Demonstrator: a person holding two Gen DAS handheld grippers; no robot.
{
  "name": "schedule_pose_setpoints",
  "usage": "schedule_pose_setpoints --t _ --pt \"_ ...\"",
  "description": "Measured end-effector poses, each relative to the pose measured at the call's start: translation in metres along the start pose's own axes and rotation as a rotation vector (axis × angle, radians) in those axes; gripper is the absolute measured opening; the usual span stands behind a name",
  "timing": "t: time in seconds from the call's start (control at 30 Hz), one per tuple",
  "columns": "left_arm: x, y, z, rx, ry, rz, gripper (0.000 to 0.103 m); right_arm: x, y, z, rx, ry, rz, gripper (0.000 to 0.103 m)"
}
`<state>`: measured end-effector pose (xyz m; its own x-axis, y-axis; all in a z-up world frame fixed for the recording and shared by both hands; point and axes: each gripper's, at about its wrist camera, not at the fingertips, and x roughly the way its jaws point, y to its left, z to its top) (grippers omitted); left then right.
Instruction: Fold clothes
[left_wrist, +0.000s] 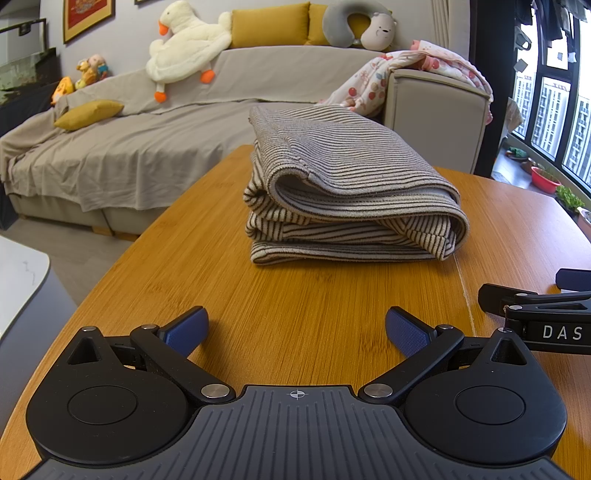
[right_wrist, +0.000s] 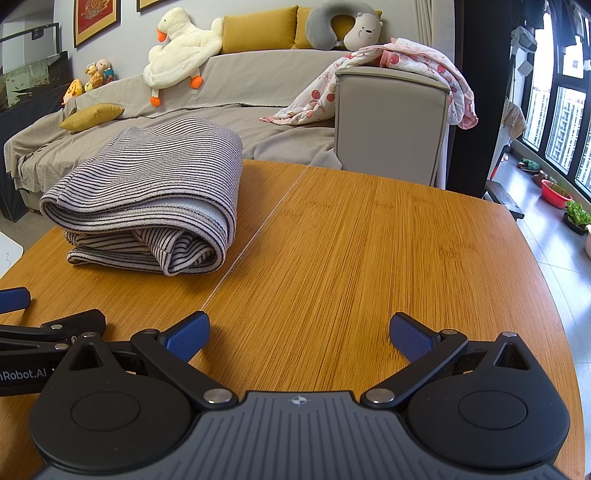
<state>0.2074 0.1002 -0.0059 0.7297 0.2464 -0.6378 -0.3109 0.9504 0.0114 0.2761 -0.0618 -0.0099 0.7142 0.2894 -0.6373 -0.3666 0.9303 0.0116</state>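
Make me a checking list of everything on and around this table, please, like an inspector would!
Surface: wooden table with a thin seam running across the top.
Job's things: one striped garment, folded into a thick stack, lying on the table.
Clutter: nothing seen on the table besides the garment.
Grippers: left gripper open, holding nothing, hovering short of the garment; right gripper open, holding nothing, over bare wood to the garment's right.
Cables: nothing seen.
Surroundings: grey sofa behind the table with a plush goose, yellow cushions, a neck pillow and a flowery blanket draped over the armrest; windows on the right.
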Motion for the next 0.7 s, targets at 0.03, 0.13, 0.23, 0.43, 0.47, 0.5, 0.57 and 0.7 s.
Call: schedule_pose_setpoints --t 0.03,0.13,0.23,0.43,0.47,0.5,0.57,0.7 --pt "0.0001 0.0003 0.0 0.0 0.0 0.0 0.103 0.0004 -0.0001 0.0004 0.0 0.0 0.0 0.103" --pt "-0.0003 0.0006 -0.0003 0.001 0.0 0.001 0.103 0.001 -0.0004 0.0004 0.0 0.0 0.001 0.103" --pt "-0.0003 0.0007 0.0 0.001 0.0 0.0 0.103 0.0012 -0.0005 0.0006 0.0 0.0 0.001 0.103" --pt "0.0019 0.0043 0.0005 0.044 -0.002 -0.054 0.103 0.001 0.0003 0.0006 0.001 0.0 0.0 0.103" --pt "0.0014 0.0041 0.0005 0.052 0.004 -0.063 0.103 0.0009 0.0004 0.0007 0.001 0.0 0.0 0.103" --pt "0.0007 0.0039 0.0007 0.06 0.012 -0.075 0.103 0.0008 0.0004 0.0008 0.001 0.0 0.0 0.103" --pt "-0.0009 0.004 0.001 0.066 0.03 -0.088 0.103 0.0001 0.0002 0.0003 -0.002 0.0 0.004 0.103" --pt "-0.0013 0.0057 -0.0002 0.013 0.037 -0.035 0.103 -0.0016 0.0004 -0.0014 -0.01 0.0 0.013 0.103"
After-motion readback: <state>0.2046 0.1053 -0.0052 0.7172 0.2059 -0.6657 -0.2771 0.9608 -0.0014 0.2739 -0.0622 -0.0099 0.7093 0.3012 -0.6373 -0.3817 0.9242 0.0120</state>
